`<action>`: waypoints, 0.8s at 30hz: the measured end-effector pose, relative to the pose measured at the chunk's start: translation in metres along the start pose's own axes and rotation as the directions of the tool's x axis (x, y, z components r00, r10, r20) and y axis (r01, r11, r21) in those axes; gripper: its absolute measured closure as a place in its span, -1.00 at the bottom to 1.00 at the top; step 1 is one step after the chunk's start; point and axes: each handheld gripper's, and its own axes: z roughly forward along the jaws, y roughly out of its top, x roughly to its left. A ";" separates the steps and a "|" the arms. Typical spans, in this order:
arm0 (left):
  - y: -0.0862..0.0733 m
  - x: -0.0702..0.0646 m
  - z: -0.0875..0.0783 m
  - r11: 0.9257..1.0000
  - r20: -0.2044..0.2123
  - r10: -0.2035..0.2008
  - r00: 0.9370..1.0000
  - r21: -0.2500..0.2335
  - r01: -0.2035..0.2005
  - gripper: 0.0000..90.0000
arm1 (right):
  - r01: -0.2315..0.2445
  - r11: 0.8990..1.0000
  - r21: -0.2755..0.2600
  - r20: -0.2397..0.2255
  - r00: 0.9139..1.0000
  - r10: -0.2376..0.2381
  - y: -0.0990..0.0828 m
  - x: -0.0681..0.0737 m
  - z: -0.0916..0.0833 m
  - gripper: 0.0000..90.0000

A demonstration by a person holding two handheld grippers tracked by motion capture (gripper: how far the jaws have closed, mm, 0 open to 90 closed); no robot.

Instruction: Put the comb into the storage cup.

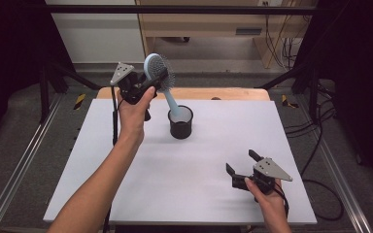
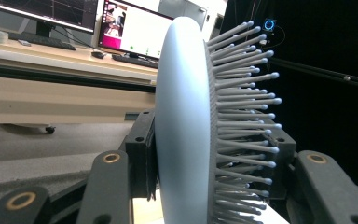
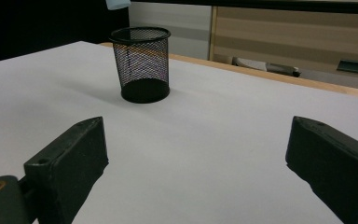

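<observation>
The left gripper (image 1: 151,83) holds a light blue hairbrush (image 1: 158,73) by its round head, up in the air over the far edge of the white table (image 1: 126,194). One jaw presses the smooth back and the other presses the bristles. The brush's handle (image 1: 171,103) points down, and its end hangs just over the rim of the black mesh cup (image 1: 180,122), which stands on the table near the middle of the far edge. I think the handle could bump the rim and tip the cup over, because the cup looks light and nothing holds it. The brush could also slip or twist, because bristles bend and give a soft grip. The brush has an oval head, a thin handle, and grey pins with tiny ball tips (image 2: 242,116). The right gripper (image 1: 243,167) rests near the front right corner of the table, jaws wide apart, with nothing between them.
</observation>
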 end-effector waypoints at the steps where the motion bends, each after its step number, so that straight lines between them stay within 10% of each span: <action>1: 0.000 0.000 0.000 1.000 0.000 0.000 1.000 0.001 0.000 0.11 | 0.003 1.000 0.001 -0.001 1.000 -0.003 0.000 0.000 0.000 -0.87; 24: -0.005 0.002 0.006 1.000 -0.025 -0.012 1.000 -0.008 0.012 0.11 | -0.002 1.000 -0.003 0.000 1.000 0.002 0.001 0.000 -0.001 -0.88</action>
